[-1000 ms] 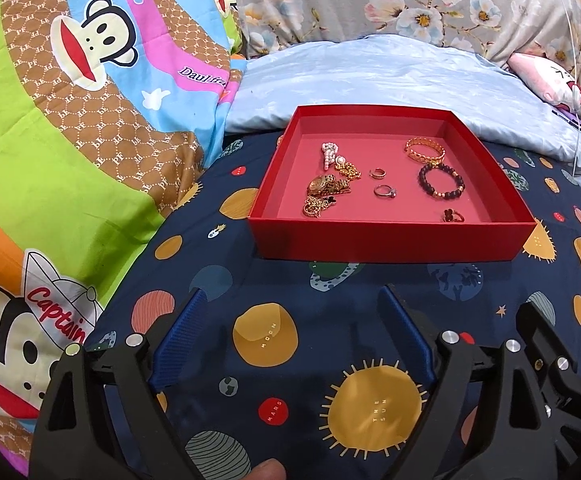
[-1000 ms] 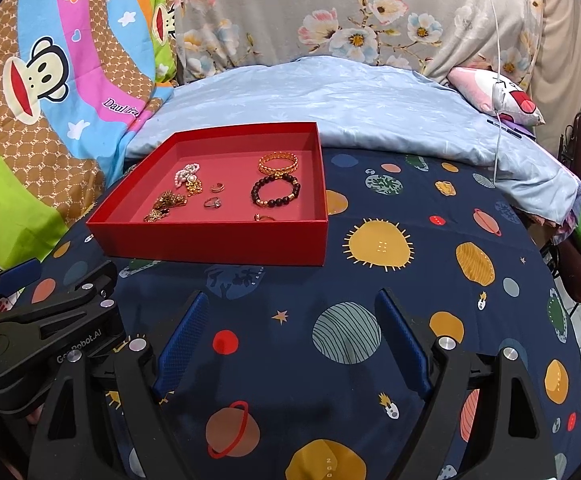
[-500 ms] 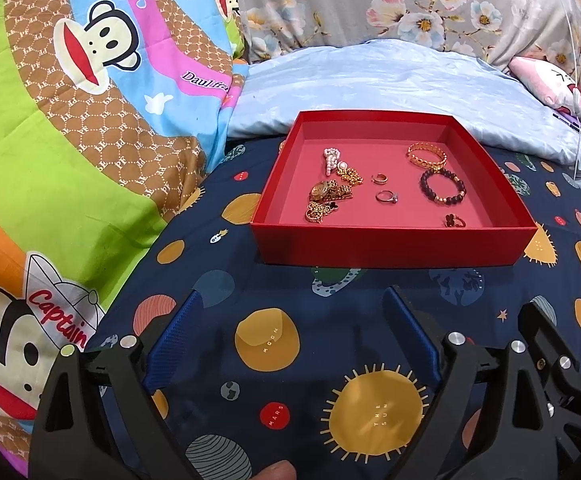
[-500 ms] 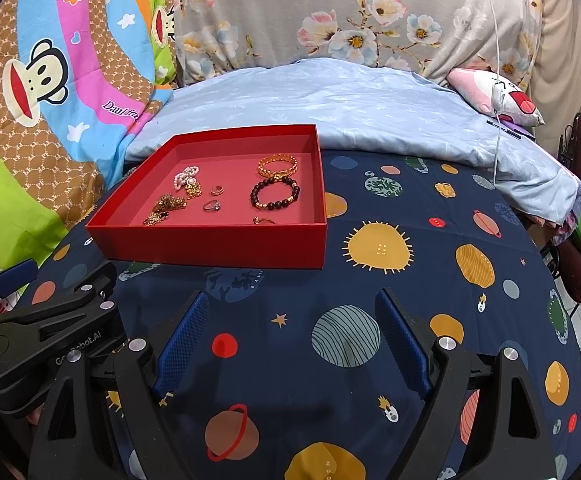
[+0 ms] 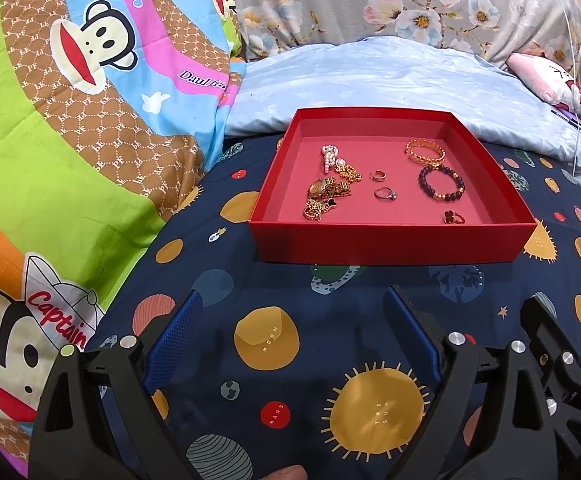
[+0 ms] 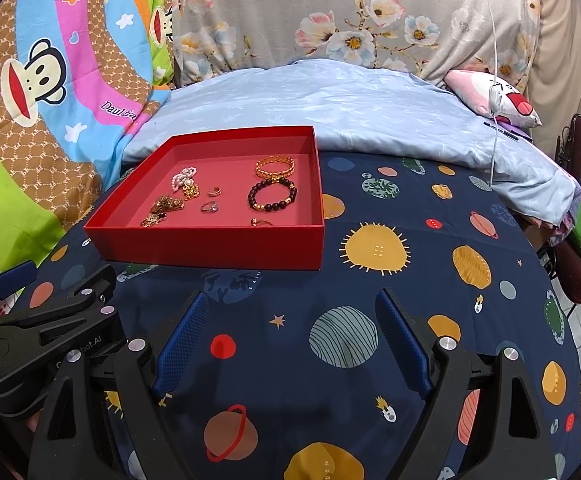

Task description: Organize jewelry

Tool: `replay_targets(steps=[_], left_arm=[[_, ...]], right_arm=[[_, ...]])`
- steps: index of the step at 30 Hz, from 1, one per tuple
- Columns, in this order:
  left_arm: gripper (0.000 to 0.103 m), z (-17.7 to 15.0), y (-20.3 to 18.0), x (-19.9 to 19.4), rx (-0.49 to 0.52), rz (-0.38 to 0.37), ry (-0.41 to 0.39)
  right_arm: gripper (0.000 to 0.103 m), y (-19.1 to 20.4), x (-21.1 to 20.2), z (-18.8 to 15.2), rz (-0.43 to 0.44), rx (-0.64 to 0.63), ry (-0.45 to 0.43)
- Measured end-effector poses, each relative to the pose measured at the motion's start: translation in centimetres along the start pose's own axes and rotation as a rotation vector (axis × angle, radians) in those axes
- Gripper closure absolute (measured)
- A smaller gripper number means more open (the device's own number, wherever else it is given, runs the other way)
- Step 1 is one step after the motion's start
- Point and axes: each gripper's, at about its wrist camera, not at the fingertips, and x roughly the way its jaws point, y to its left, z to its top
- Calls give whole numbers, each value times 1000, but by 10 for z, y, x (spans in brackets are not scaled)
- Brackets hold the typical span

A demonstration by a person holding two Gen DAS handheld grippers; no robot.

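Both grippers have drawn back slightly from the shallow red cardboard tray (image 5: 390, 246); left gripper (image 5: 290, 336) and right gripper (image 6: 290, 332) gape wide, empty. Jewelry (image 5: 440, 184) lies inside it, either sorted or awaiting sorting.

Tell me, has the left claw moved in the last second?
Yes. The left claw has backed slightly away from the red tray, which now sits higher in the left wrist view, with more planet bedsheet before it.

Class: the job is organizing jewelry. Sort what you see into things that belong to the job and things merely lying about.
Belongs to the job:
red tray
gold bangle
dark bead bracelet
three rings, e.g.
tangled gold chains
pearl piece

Lying about:
planet-print sheet
blue quilt
pink plush pillow
cartoon monkey blanket
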Motion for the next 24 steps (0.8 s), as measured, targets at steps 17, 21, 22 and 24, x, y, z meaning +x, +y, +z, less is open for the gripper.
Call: replay_targets(steps=[17,21,22,24], left_arm=[[14,1,-1,2,5,15,7],[14,1,1,6,-15,-6,39],[14,1,1,5,-12,2,32],[14,1,0,4,1,17,22]], right_arm=[[19,-5,2,2,-14,5,5],[19,-4,2,1,-20,2,4],[19,-4,2,2,-20,-1,4],[19,-3,1,1,-26,-8,2]])
